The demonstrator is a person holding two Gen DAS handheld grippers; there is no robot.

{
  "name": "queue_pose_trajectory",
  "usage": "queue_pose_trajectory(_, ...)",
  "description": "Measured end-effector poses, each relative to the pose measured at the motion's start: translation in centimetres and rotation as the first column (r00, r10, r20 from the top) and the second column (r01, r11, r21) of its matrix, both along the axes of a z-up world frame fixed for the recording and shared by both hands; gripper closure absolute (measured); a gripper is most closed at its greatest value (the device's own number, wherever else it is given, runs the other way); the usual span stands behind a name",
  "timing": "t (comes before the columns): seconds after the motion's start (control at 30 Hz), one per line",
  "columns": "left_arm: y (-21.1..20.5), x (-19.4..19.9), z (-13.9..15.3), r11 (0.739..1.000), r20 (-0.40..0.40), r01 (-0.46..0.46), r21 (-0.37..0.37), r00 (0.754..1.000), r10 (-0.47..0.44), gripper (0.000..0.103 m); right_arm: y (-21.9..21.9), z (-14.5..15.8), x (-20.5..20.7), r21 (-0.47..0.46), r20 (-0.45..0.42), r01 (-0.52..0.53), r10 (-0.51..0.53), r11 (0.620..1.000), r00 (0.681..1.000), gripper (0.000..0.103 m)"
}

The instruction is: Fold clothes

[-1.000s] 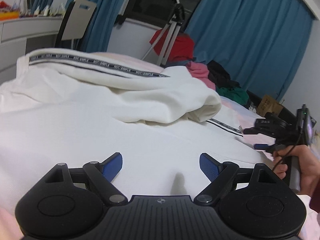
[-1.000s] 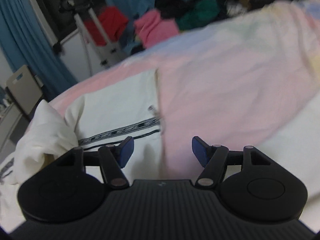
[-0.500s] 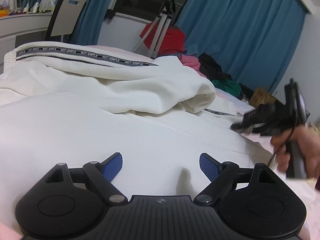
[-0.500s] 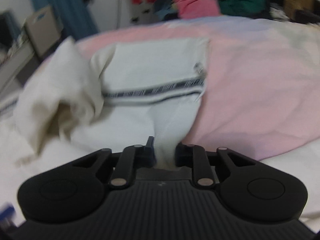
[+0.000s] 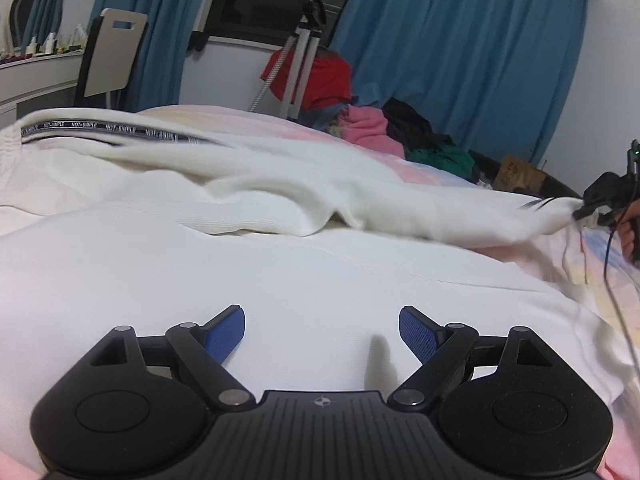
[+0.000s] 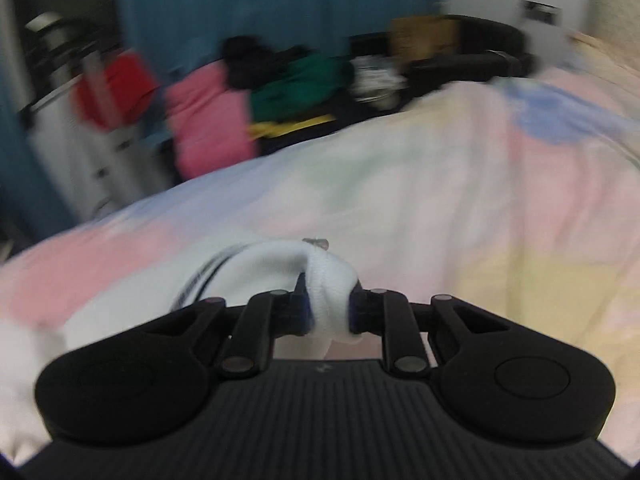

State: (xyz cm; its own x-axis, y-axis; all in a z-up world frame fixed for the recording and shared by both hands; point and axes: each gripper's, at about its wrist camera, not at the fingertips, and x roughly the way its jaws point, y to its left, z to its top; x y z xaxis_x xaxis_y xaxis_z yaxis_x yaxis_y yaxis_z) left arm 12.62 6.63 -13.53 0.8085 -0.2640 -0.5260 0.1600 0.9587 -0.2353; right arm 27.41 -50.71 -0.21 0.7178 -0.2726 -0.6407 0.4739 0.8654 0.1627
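Note:
A white garment (image 5: 280,264) with a black lettered stripe (image 5: 104,128) lies spread on the bed. My left gripper (image 5: 322,330) is open and empty, low over the flat white cloth. My right gripper (image 6: 330,310) is shut on the garment's bunched white edge (image 6: 326,280), with the striped trim trailing to its left. In the left wrist view the right gripper (image 5: 592,212) is at the far right, holding one end of the garment pulled out long across the bed.
The bed has a pastel pink, blue and yellow sheet (image 6: 460,200). Beyond it lies a pile of red, pink, green and black clothes (image 5: 372,128). A tripod (image 5: 300,48), a chair (image 5: 108,56), a desk and blue curtains (image 5: 460,48) stand behind.
My right gripper closed on the garment's edge and pulled it to the right, stretching out the folded part. My left gripper stayed open over the cloth.

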Motion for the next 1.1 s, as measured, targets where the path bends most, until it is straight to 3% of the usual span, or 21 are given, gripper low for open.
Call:
queue_pose_trajectory(0.07, -0.3, 0.0, 0.1, 1.000, 0.006, 0.013, 0.011, 1.000, -0.013, 0.017, -2.0, 0.6, -0.3, 0.021, 0.041, 0.030, -0.030, 0.999, 0.999, 0.083)
queue_pose_trajectory(0.23, -0.8, 0.0, 0.4, 0.999, 0.018, 0.033, 0.028, 0.999, -0.034, 0.017, -3.1, 0.5, -1.1, -0.066, 0.188, 0.049, -0.036, 0.997, 0.982, 0.083)
queue_pose_trajectory(0.5, -1.0, -0.6, 0.8, 0.998, 0.029, 0.043, 0.038, 0.999, -0.044, 0.017, -5.6, -10.5, -5.3, -0.008, 0.079, 0.088, -0.087, 0.996, 0.993, 0.083)
queue_pose_trajectory(0.57, -1.1, -0.7, 1.1, 0.998, 0.038, 0.044, 0.038, 0.998, -0.045, 0.017, -5.6, -11.8, -6.1, 0.015, 0.087, 0.085, -0.086, 0.996, 0.992, 0.082)
queue_pose_trajectory(0.7, -1.4, -1.0, 1.9, 0.998, 0.062, 0.051, 0.043, 0.997, -0.053, 0.017, -5.6, -11.4, -6.5, 0.066, 0.107, 0.064, -0.071, 0.996, 0.992, 0.070)
queue_pose_trajectory(0.77, -1.6, -1.3, 2.4, 0.997, 0.077, 0.057, 0.051, 0.995, -0.060, 0.017, -5.3, -10.7, -7.0, 0.077, 0.110, 0.050, -0.058, 0.996, 0.992, 0.051)
queue_pose_trajectory(0.87, -1.9, -1.8, 3.0, 0.996, 0.100, 0.064, 0.065, 0.992, -0.070, 0.017, -2.8, -8.7, -9.2, 0.006, 0.177, 0.020, -0.021, 1.000, 0.984, 0.024)
queue_pose_trajectory(1.1, -2.6, -3.9, 4.4, 0.991, 0.139, 0.068, 0.115, 0.987, -0.084, 0.017, 5.6, -1.9, -14.1, -0.083, 0.243, -0.172, 0.187, 0.982, 0.952, 0.021)
